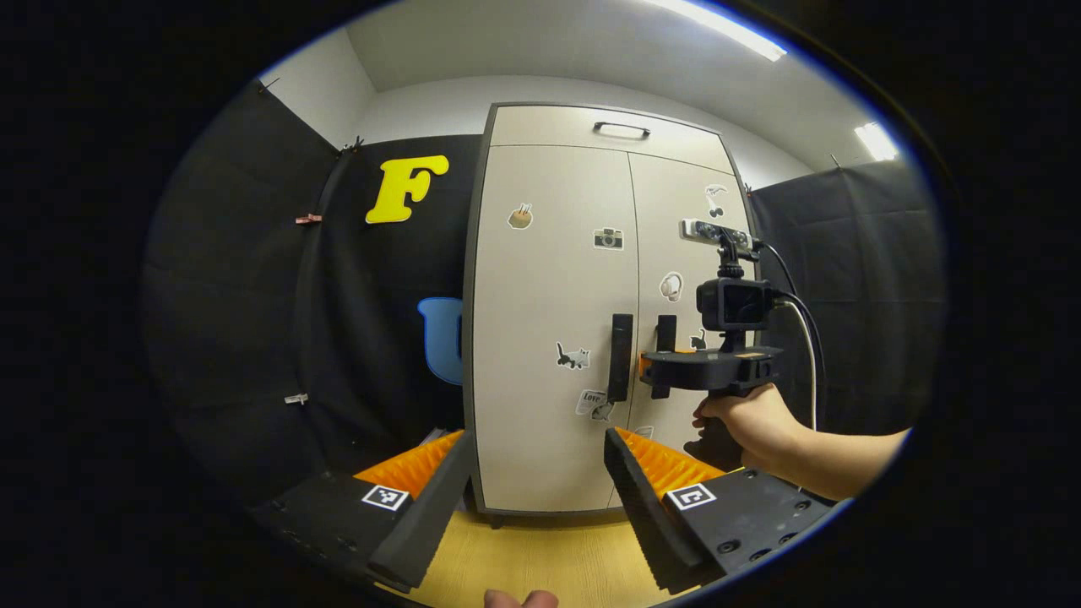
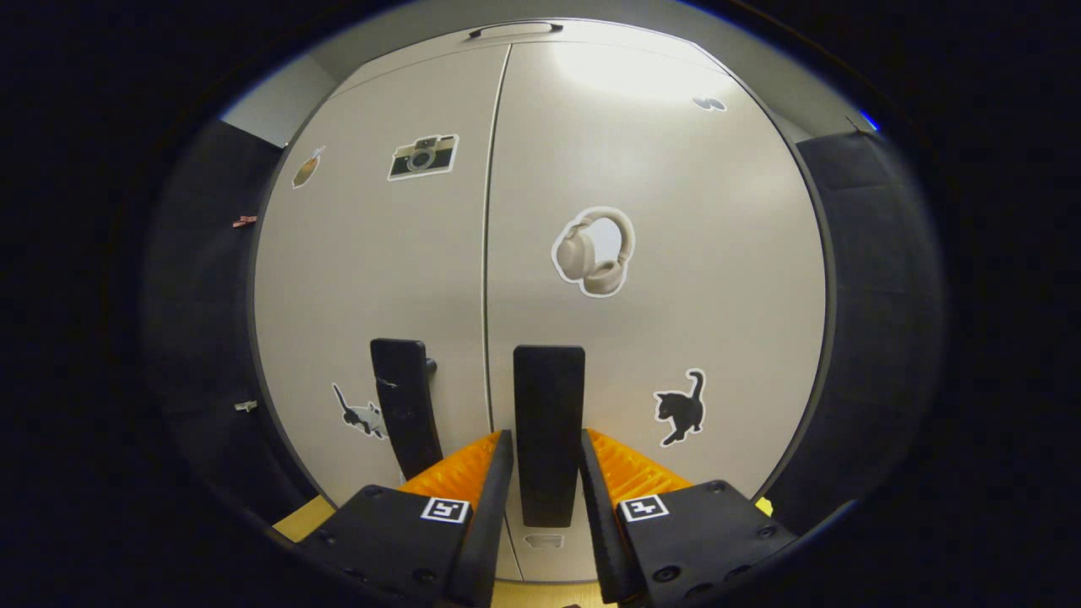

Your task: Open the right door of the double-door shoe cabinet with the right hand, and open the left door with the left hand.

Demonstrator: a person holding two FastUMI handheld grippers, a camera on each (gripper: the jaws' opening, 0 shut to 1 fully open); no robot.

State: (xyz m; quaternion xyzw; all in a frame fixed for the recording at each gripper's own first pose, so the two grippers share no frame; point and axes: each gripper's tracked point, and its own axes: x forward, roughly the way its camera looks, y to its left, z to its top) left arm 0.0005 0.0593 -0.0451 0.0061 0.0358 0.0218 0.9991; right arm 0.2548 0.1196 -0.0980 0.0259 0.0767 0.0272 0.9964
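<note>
The beige shoe cabinet stands ahead with its left door (image 1: 549,279) and right door (image 1: 688,245) both closed. Each door carries a black vertical handle beside the middle seam: the left handle (image 1: 621,356) and the right handle (image 1: 666,331). My left gripper (image 1: 538,439) is open, some way back from the cabinet and aimed at the left door. My right gripper (image 1: 657,371), held by a hand (image 1: 752,422), is at the right handle. In the right gripper view the right gripper (image 2: 545,439) is shut on the right handle (image 2: 549,397), a finger against each side. The left handle (image 2: 405,414) stands free beside it.
A top flap with its own handle (image 1: 621,128) sits above the doors. Black cloth walls close in on the left (image 1: 253,295) and right (image 1: 853,295). A wooden floor (image 1: 540,557) lies before the cabinet. Stickers dot both doors.
</note>
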